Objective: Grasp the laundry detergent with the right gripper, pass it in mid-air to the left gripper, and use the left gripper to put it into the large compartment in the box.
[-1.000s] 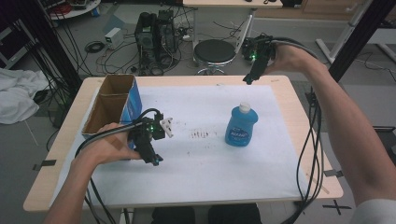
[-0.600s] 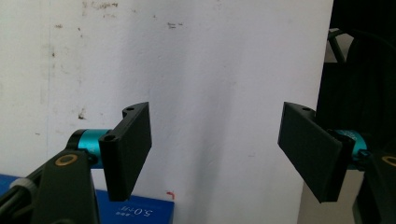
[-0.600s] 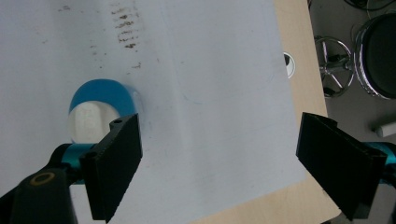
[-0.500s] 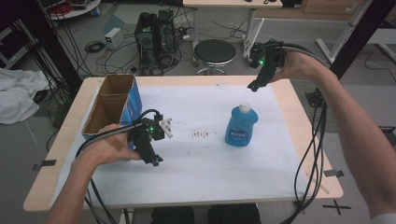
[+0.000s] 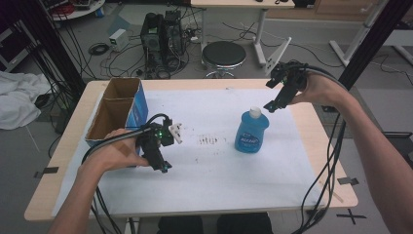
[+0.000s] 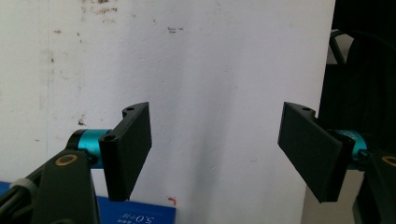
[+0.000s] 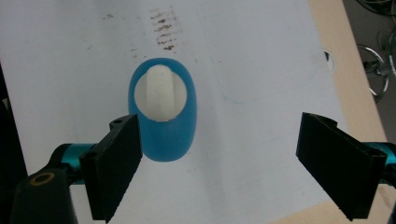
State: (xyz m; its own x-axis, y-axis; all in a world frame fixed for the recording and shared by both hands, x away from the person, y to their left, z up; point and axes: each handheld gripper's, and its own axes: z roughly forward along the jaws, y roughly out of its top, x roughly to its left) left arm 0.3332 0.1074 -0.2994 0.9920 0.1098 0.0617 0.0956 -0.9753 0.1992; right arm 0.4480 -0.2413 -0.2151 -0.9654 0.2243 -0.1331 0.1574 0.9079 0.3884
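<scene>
- The blue bottle point(image 5: 251, 130) with its white cap point(image 5: 254, 112) stands upright right of centre in the high view, on the white sheet point(image 5: 219, 161) that covers the table point(image 5: 53, 180).
- In my right gripper view I look straight down on that bottle point(image 7: 163, 116): the cap point(image 7: 160, 94) sits left of the frame's middle, close above my left-hand pad point(image 7: 114, 161).
- My right gripper point(image 5: 271, 106) hangs in the air at the upper right of the high view, just above and to the right of the cap, tips pointing down toward it; its jaws stand wide apart with nothing between them, and they touch nothing.
- My left gripper point(image 5: 164, 167) sits left of centre in the high view, low over the sheet, well apart from the bottle.
- In the left gripper view its jaws are apart and empty, with only the stained white sheet point(image 6: 210, 84) between them.
- A dark smudge point(image 5: 208, 141) marks the sheet between the left gripper and the bottle.
- An open cardboard box with a blue side point(image 5: 139, 105) stands at the left edge of the table, just beyond my left hand point(image 5: 114, 153).
</scene>
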